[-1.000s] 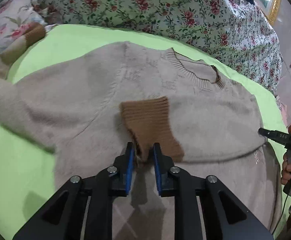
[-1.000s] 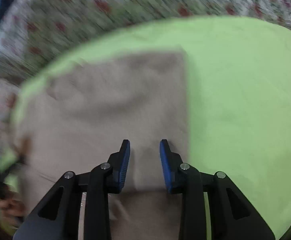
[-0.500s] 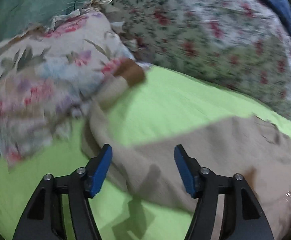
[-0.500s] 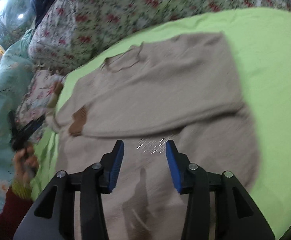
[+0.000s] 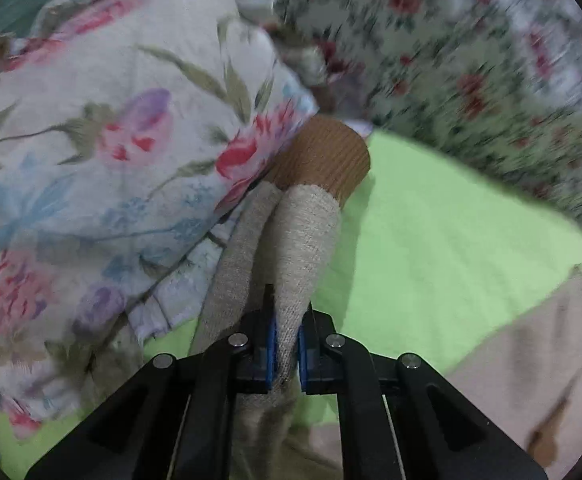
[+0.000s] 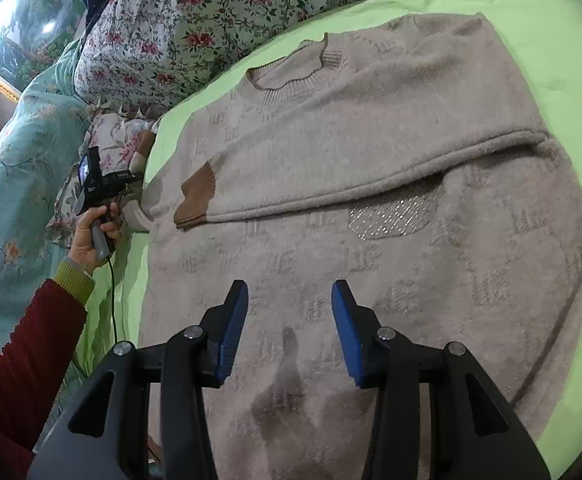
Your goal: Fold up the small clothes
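Note:
A beige knit sweater (image 6: pixel 371 152) lies flat on the green sheet (image 6: pixel 551 40), neck toward the far side. One sleeve is folded across the chest, its brown cuff (image 6: pixel 196 196) lying on the body. My left gripper (image 5: pixel 287 344) is shut on the other sleeve (image 5: pixel 303 240), whose brown cuff (image 5: pixel 323 156) rests against a floral pillow. In the right wrist view the left gripper (image 6: pixel 103 184) sits at the sweater's left edge. My right gripper (image 6: pixel 289 332) is open and empty, hovering over the sweater's lower body.
A floral pillow (image 5: pixel 111 140) lies left of the held sleeve. A rose-print quilt (image 6: pixel 211 12) lines the far side of the bed. A teal floral blanket (image 6: pixel 19 160) lies at the left. The green sheet (image 5: pixel 451 248) is bare between sleeve and sweater body.
My left gripper let go of the folded cuff, swung left, opened, then shut on the other sleeve by the pillow. My right gripper pulled back and opened wider over the sweater.

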A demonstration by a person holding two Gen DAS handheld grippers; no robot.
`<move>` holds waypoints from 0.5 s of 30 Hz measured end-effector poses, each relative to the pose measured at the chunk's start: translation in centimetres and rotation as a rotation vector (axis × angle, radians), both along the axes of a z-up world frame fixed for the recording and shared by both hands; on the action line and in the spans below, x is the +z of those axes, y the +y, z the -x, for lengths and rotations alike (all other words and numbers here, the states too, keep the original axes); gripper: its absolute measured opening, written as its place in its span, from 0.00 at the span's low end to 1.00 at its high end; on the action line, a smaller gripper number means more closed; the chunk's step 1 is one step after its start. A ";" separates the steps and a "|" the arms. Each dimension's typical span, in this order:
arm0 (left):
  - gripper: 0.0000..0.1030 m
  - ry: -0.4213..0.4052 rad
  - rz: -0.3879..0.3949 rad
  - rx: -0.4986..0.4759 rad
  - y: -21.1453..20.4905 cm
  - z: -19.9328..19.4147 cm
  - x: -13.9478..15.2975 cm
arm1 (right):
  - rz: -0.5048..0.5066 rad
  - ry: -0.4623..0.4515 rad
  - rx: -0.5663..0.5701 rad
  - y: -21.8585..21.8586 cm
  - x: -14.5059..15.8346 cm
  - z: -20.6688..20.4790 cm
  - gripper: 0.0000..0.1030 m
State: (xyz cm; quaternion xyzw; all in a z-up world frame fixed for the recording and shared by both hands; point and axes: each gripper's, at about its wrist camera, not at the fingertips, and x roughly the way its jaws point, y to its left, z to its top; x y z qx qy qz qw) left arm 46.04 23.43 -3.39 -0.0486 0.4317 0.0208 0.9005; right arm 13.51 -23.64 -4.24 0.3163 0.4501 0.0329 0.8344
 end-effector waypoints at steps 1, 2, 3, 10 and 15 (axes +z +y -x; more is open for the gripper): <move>0.06 -0.017 0.039 -0.012 0.0 0.9 0.5 | -0.007 -0.006 -0.001 0.1 0.0 0.1 0.44; 0.06 -0.040 0.072 -0.030 -0.3 2.1 1.2 | -0.017 -0.010 -0.001 0.2 0.0 0.2 0.44; 0.06 -0.061 0.086 -0.044 -0.7 3.1 1.8 | -0.021 -0.014 -0.001 0.4 0.0 0.3 0.44; 0.07 -0.152 0.279 -0.229 -8.9 9.5 5.9 | -0.031 -0.051 -0.013 1.2 0.7 1.4 0.44; 0.07 -0.149 0.414 -0.419 -18.6 13.4 6.6 | -0.033 -0.062 -0.048 0.4 0.9 2.4 0.44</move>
